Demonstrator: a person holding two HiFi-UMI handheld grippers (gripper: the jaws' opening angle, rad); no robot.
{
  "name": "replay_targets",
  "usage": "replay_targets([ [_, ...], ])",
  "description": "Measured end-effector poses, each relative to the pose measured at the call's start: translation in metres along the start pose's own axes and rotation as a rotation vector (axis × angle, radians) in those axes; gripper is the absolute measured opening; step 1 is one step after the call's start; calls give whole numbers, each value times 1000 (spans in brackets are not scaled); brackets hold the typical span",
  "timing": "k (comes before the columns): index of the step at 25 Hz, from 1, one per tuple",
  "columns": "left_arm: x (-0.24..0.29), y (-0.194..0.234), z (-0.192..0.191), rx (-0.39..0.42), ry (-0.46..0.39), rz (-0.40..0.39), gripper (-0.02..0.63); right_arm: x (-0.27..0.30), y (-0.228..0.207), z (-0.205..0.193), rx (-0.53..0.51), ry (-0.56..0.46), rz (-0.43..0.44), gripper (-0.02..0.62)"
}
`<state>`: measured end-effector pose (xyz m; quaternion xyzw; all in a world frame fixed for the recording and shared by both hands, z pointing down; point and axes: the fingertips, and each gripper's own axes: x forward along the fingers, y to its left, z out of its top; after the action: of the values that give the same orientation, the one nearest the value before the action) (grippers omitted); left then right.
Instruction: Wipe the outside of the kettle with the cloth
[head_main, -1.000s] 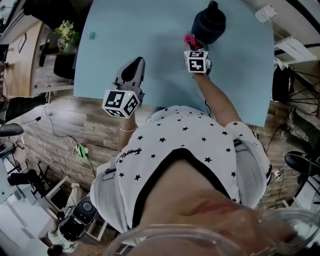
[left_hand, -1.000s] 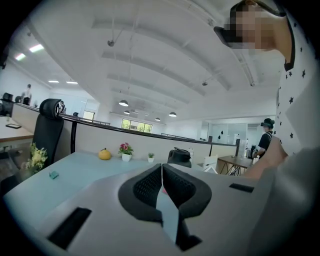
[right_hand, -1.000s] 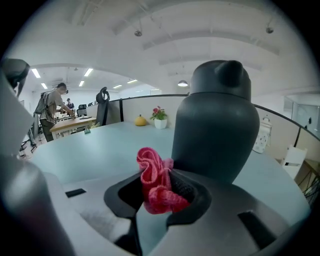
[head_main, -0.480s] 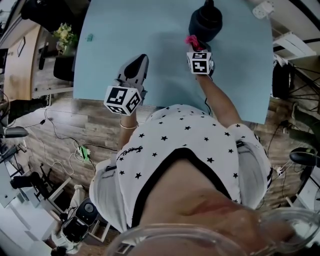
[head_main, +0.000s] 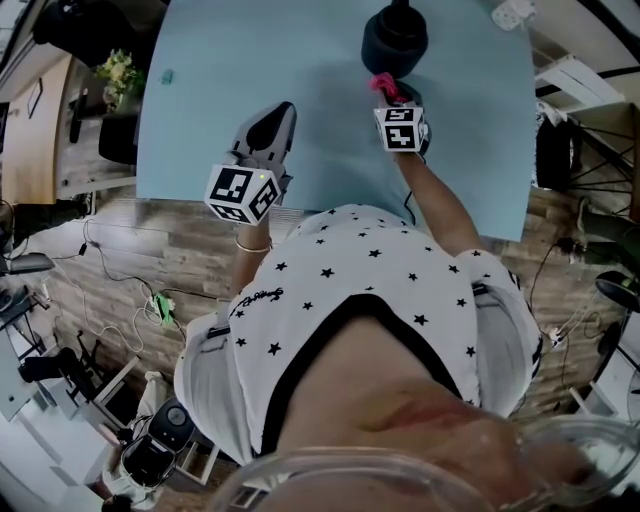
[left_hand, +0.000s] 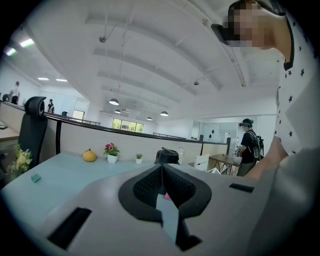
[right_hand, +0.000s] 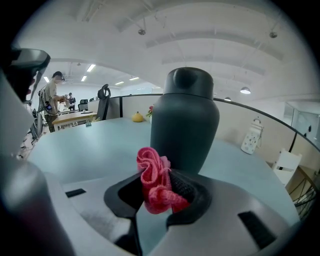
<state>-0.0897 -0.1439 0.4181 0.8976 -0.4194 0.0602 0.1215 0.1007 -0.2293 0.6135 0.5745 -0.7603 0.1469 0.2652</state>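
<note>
Two tools: right tool (right_hand: 158, 189) grips cloth (right_hand: 155, 180) beside kettle (right_hand: 185, 125), left tool (left_hand: 162, 172) clenched empty

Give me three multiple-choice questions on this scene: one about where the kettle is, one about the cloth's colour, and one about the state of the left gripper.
1. Where does the kettle stand?
A. On the table, just ahead of the right gripper
B. On the floor
C. Between the left jaws

2. What colour is the cloth?
A. Blue
B. White
C. Pink

3. How are the jaws of the left gripper?
A. Wide apart
B. Together with nothing between them
C. Shut on the cloth

Answers:
1 A: the right gripper view shows the kettle upright on the table just beyond the jaws.
2 C: the bunched fabric clamped in the right jaws is pink.
3 B: the left gripper view shows its pads meeting at the tips, and they hold nothing.
</note>
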Motion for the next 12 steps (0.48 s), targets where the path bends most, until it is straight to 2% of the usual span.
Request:
replay_targets([
  [12, 14, -29, -4, 4, 0, 24, 29, -5, -59, -19, -15, 25, -39, 103],
])
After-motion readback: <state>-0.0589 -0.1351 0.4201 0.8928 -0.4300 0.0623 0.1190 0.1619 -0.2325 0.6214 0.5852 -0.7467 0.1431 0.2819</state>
